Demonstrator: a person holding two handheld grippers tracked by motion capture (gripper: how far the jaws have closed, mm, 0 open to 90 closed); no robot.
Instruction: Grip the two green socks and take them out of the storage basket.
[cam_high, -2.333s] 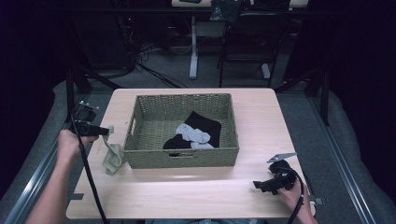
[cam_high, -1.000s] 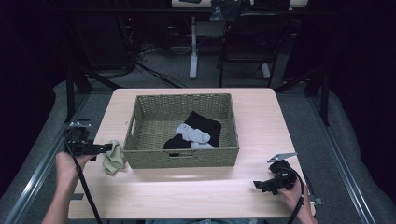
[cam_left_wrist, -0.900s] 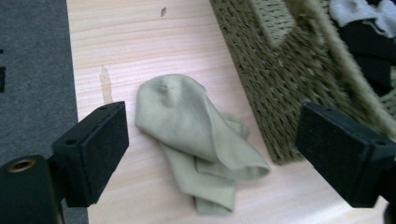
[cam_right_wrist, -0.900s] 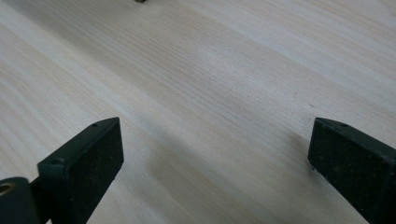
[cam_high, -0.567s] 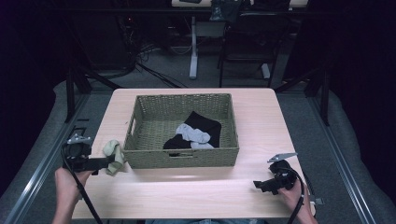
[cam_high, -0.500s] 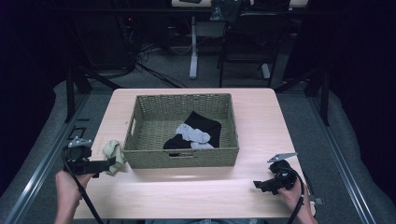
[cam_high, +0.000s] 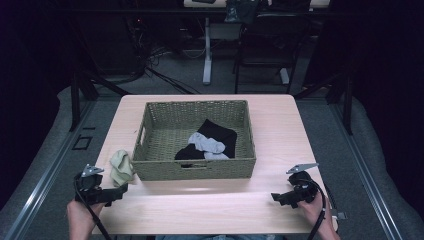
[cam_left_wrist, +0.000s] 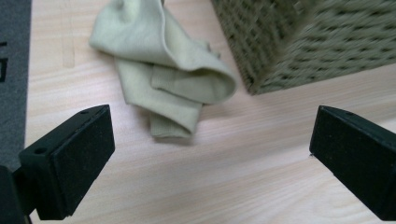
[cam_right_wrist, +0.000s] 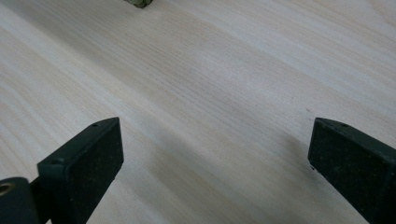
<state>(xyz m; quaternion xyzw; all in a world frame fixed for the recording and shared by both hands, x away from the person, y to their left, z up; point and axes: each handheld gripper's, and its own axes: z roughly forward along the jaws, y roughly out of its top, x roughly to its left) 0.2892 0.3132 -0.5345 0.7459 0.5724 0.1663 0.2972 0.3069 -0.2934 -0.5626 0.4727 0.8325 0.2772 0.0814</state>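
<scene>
High view first, and you're holding both tongs low at the near edge of the tabletop (cam_high: 210, 200). Your left tongs (cam_high: 120, 190) are sitting at the near left corner with the jaws spread wide and nothing between them; the left gripper view is showing bare wood in the gap. Your right tongs (cam_high: 274, 196) are resting at the near right corner, jaws likewise wide apart over bare wood, pointing in toward the middle.

Just beyond your left tongs, the pale green cloth (cam_high: 121, 167) is lying crumpled on the tabletop, right beside the near left corner of the wicker basket (cam_high: 195, 170). In the left gripper view, that cloth (cam_left_wrist: 168, 79) is folded over on itself, with the basket's corner (cam_left_wrist: 299, 42) just beside it; whether they're touching, you can't tell from here.

Farther on, the basket is sitting at the middle of the tabletop, and inside it a grey sock (cam_high: 206, 144) is lying on top of a black garment (cam_high: 222, 135), toward the near right part of the basket.

Beyond the tabletop, cables and frame legs are showing on the dark floor.
</scene>
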